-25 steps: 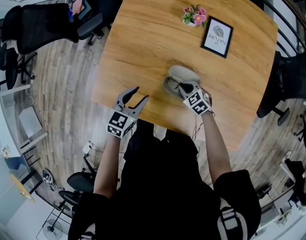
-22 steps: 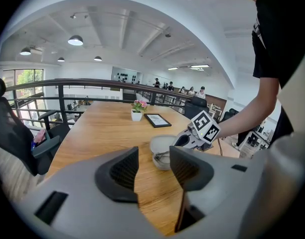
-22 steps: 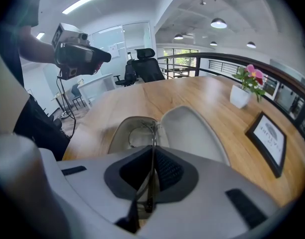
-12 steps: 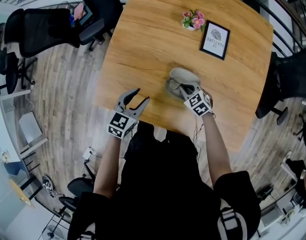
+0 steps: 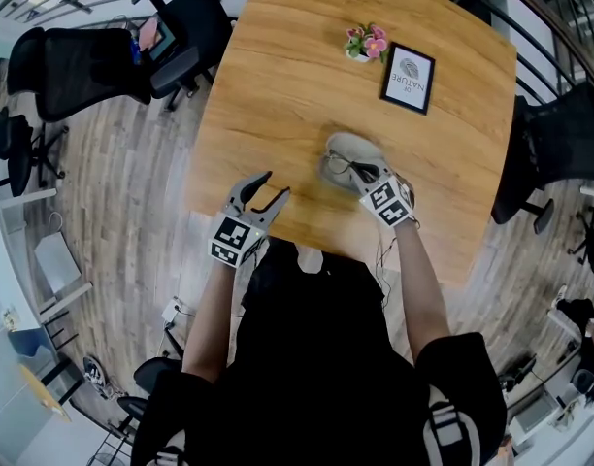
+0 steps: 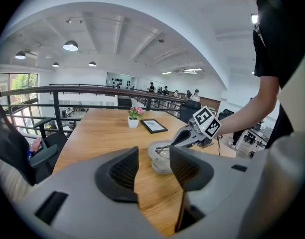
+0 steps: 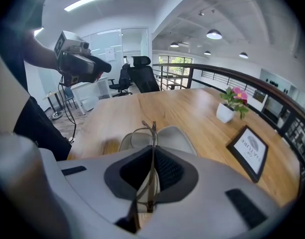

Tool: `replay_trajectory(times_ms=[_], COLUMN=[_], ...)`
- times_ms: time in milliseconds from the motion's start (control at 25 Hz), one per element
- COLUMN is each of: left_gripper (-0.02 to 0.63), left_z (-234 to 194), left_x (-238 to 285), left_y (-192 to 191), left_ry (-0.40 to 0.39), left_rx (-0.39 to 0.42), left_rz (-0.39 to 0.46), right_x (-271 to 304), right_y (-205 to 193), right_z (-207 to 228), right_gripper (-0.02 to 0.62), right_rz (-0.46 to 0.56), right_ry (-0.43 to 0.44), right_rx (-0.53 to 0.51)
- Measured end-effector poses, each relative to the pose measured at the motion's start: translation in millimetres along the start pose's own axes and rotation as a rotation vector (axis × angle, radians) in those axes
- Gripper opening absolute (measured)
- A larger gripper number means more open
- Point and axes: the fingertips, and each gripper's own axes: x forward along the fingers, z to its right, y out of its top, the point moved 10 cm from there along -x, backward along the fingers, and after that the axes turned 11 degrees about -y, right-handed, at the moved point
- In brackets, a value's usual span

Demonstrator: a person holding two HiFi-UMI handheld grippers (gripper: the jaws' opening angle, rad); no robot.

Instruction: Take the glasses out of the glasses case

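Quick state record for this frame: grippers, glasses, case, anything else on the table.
left gripper: jaws open, empty, over near edge of table
right gripper: jaws shut on glasses
glasses: held over the case
case: grey, open, on table
other: flower pot and framed picture at far side

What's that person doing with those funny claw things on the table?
A person holds a claw tool in each hand at a wooden table. The right claw is shut on the thin frame of a pair of glasses, held over their open grey case. The left claw is open and empty, off to the side near the table's edge. The glasses are not set down anywhere yet.
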Motion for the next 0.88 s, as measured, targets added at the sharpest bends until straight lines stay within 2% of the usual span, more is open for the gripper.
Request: replay_trajectory(times_ms=[360, 520, 880], left_gripper=[0.215, 0.215, 0.215], left_z=[-1.0, -1.7, -6.3], left_x=[-4.4, -14.1, -30.9], left_y=[12.0, 15.3, 18.0], left_ry=[-0.044, -0.076, -0.128], left_rx=[0.057, 0.054, 0.1], left_rz=[0.056, 0.036, 0.067], right_x=[-24.9, -38.2, -60.4], right_y=[16.0, 24.5, 36.2], right_z=[-3.5, -9.3, -29.6], right_gripper=[0.025, 0.025, 0.025], right_rz=[0.027, 0.039, 0.05], right_ry=[-0.077, -0.116, -0.199], right_rx=[0.0, 0.014, 0.052])
